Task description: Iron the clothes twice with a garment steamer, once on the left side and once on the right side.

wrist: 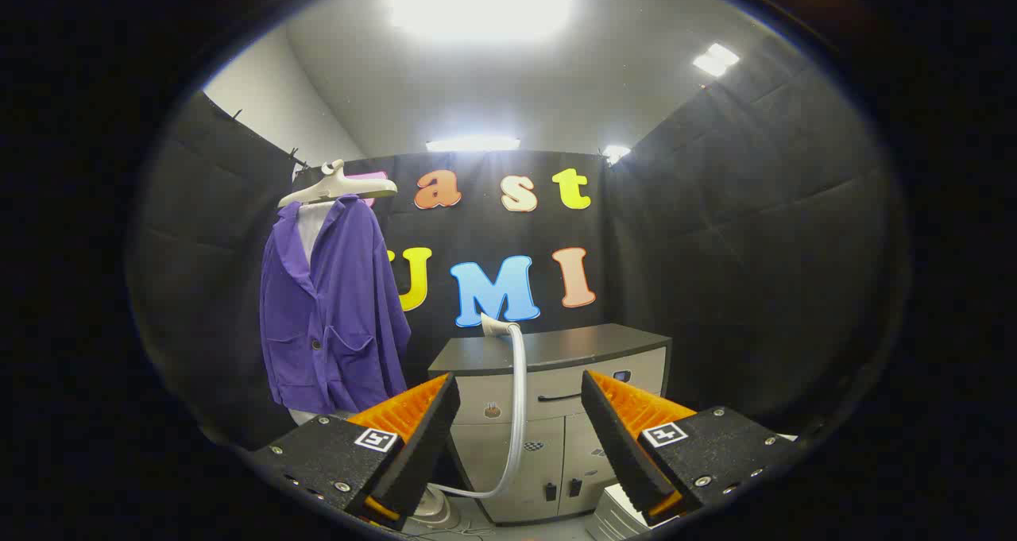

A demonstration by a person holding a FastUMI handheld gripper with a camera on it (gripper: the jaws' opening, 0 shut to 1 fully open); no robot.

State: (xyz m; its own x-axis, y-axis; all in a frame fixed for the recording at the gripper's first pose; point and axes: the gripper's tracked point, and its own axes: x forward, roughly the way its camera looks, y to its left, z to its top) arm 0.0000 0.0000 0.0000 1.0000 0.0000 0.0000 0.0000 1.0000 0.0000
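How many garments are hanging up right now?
1: a purple jacket on a pale hanger, left of the cabinet, beyond the open, empty claw. A white layer inside may be another.

Tool (520,410) fingers spread wide, gripping nothing

Steamer head (494,326) on far cabinet (548,350): too small to tell shape. Hose (518,398) lower run and base (433,509) partly hidden behind left finger (413,438) of gripper (520,402), fingers spread w/ nothing held. Jacket (330,311) hem cut by same finger. Cabinet door details too small to make out.
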